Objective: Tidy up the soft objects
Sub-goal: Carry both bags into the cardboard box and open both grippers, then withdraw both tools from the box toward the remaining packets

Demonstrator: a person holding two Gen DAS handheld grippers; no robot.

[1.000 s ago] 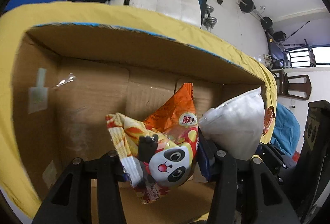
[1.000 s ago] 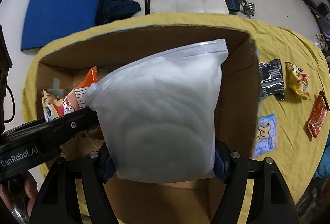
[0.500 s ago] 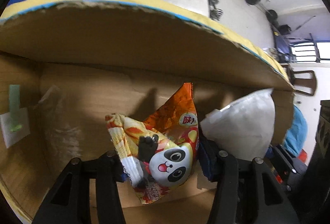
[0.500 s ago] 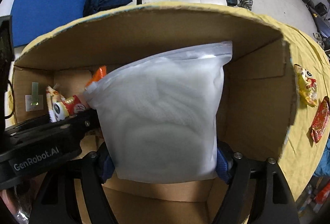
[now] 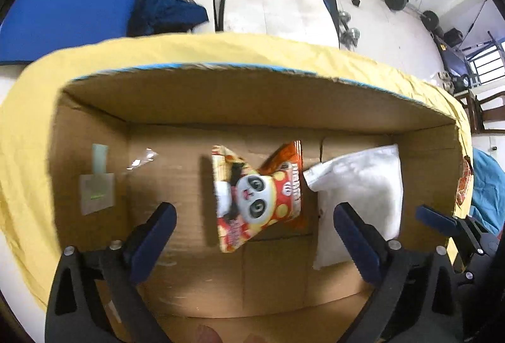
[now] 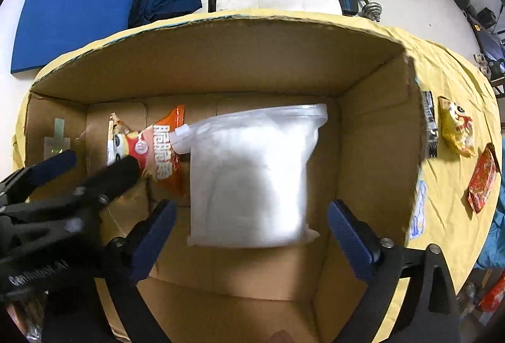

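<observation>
Inside the box [image 6: 372, 128], the snack packet [image 6: 151, 150] lies at nine o'clock of the zip bag [image 6: 249, 182], touching it. More packets [image 6: 457, 131] lie on the desk [image 6: 454, 84] at three o'clock, outside the box.

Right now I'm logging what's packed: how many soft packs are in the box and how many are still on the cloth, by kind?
In the box:
Panda snack bag: 1
White zip bag: 1
On the cloth:
Black pack: 1
Yellow pack: 1
Red pack: 1
Light blue pack: 1
Total: 6
</observation>
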